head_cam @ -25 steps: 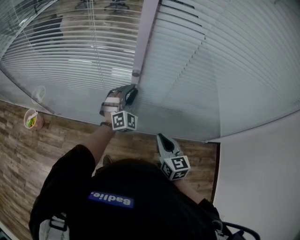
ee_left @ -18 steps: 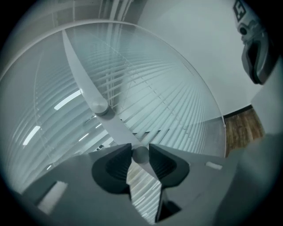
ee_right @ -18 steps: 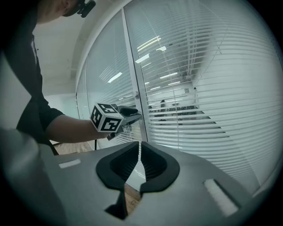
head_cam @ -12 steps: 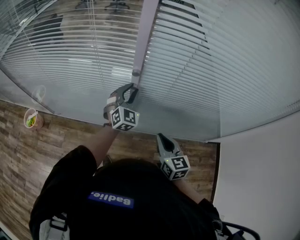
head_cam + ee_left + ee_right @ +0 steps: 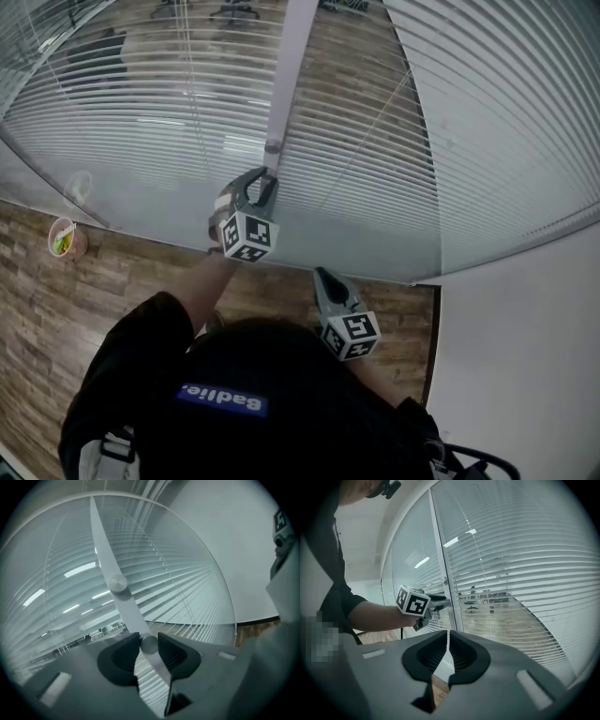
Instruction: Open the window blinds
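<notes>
One cup [image 5: 64, 238] stands on wooden floor [image 5: 37, 309] near the blinds [image 5: 122, 122]

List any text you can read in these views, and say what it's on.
Blue patch on the person's black top: white lettering, possibly a name tag, so not read off.
Cubes on the left gripper and right gripper: black-and-white square markers only, no words.
Cup on the wood floor: any print is too small to tell.
Nothing else legible in any view.

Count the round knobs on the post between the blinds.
2. One knob is gripped in the left claw; the other knob sits farther up the post. Others may be hidden.
</notes>
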### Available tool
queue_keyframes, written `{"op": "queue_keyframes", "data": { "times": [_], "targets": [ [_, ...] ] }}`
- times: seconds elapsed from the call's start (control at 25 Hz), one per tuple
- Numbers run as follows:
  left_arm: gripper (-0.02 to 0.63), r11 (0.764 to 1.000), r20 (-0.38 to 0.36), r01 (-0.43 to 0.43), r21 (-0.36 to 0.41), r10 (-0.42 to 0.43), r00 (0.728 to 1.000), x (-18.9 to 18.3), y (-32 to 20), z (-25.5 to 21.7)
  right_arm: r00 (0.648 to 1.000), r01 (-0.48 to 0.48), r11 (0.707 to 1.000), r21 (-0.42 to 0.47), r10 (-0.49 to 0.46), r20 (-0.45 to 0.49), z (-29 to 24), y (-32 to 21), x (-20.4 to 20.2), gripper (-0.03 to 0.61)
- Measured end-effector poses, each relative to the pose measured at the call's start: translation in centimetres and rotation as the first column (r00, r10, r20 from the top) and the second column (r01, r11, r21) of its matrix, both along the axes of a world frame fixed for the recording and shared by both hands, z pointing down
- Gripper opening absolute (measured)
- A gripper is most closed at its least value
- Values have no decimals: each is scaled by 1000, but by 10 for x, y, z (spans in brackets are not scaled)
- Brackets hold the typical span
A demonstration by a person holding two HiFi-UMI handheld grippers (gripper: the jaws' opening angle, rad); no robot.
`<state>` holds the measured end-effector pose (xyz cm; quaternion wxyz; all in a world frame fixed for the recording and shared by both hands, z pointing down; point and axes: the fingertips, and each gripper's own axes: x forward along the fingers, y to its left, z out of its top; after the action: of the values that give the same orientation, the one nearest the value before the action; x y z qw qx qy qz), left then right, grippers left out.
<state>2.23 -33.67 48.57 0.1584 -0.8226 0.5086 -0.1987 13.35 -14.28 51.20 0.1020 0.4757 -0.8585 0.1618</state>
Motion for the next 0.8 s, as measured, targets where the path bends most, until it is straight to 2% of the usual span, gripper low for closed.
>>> {"op": "queue_keyframes", "data": {
  "times": [0.24, 0.44, 0.8],
  "targets": [
    [124, 1000, -6, 2, -7, -2, 1000, 0, -3, 2, 1000, 4, 1000, 0, -4, -5, 1, -3, -1, 22],
    [133, 1000, -9, 0, -19, -1, 1000, 0, -6, 3, 1000, 16, 1000, -5, -16, -6, 3, -4, -5, 49],
    [143, 999, 19, -30, 26, 29, 999, -5, -1, 2, 1000, 22, 1000, 5, -22, 4, 13, -9, -18, 55]
  ]
}}
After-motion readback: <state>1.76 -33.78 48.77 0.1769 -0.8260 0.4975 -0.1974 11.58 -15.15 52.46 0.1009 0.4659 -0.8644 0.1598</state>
